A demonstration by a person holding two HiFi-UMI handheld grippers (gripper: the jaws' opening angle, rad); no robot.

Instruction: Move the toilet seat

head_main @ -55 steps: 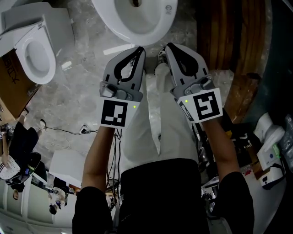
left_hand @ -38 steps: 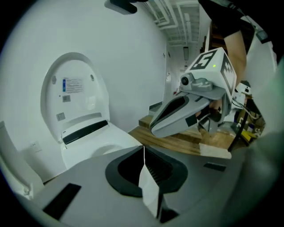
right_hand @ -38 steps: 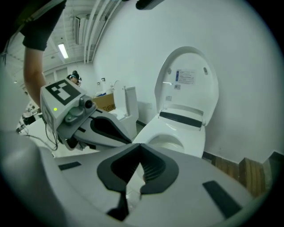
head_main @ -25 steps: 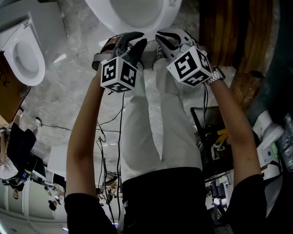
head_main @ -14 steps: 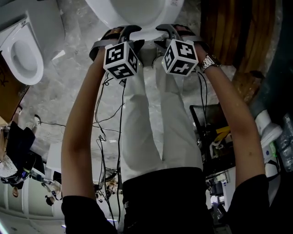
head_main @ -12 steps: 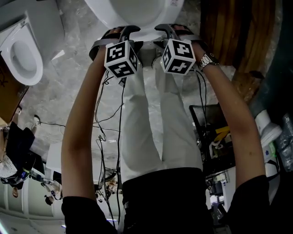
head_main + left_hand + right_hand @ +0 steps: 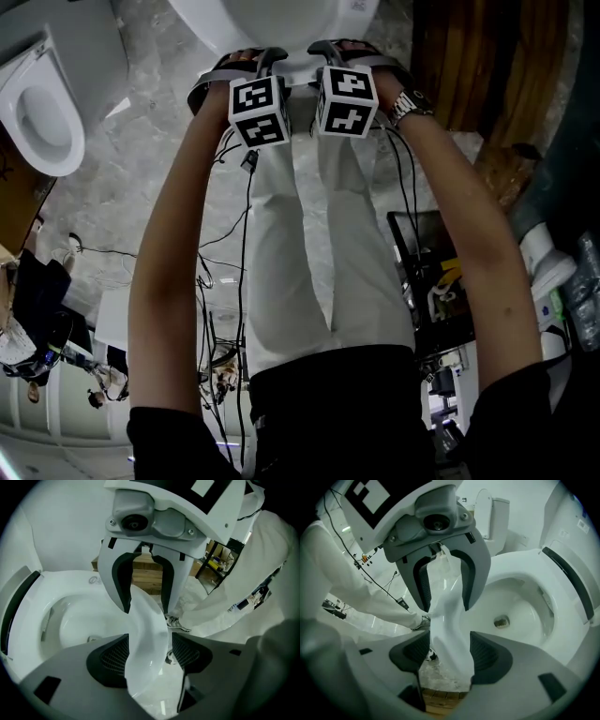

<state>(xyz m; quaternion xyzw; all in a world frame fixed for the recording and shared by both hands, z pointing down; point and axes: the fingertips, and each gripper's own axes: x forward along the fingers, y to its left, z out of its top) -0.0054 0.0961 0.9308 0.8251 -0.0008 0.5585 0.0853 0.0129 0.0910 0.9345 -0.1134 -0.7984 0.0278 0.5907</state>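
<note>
The left gripper (image 7: 149, 654) and right gripper (image 7: 449, 651) had just been opening wide astride the glossy white toilet rim (image 7: 146, 620), unclamped, the move not yet begun.

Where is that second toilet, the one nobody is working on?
In the head view the second toilet sits at the upper left on the grey stone floor, left of the person's left arm and the toilet in front.

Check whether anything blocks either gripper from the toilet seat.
Nothing visible does. The left gripper and right gripper have just been opening their jaws, and each pair straddles the toilet seat at its front edge, unclamped.
</note>
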